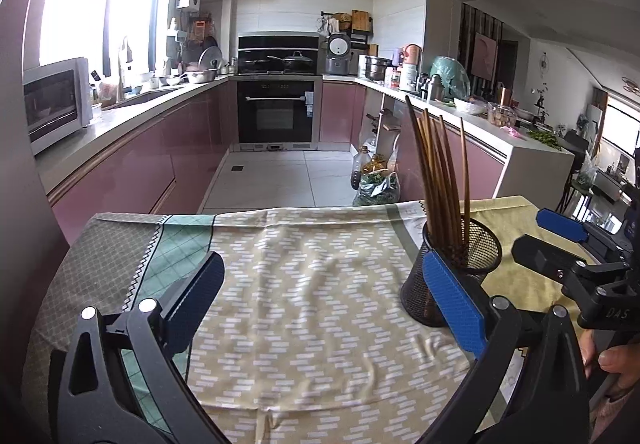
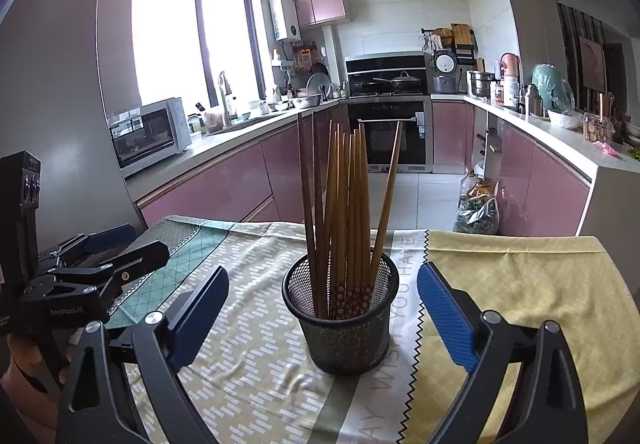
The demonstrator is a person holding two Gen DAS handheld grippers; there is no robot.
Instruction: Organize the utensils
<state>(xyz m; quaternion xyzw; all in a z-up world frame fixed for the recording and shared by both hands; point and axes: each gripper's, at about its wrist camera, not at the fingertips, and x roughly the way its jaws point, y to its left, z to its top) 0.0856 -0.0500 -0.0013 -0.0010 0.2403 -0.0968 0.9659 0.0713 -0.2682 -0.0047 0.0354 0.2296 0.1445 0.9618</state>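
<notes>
several wooden chopsticks (image 2: 340,211) are standing in a black mesh cup (image 2: 342,318) on the patterned cloth (image 2: 248,364), between the right gripper (image 2: 322,314)'s spread jaws. both grippers, left gripper (image 1: 322,298) too, are gaping empty; light, stiff, slippery sticks probably want pinching mid-shaft.

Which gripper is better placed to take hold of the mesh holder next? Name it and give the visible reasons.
Right. The right gripper is open with the mesh holder of chopsticks centred between its fingers. The left gripper is open too, but the holder sits off to its right, behind one finger.
</notes>
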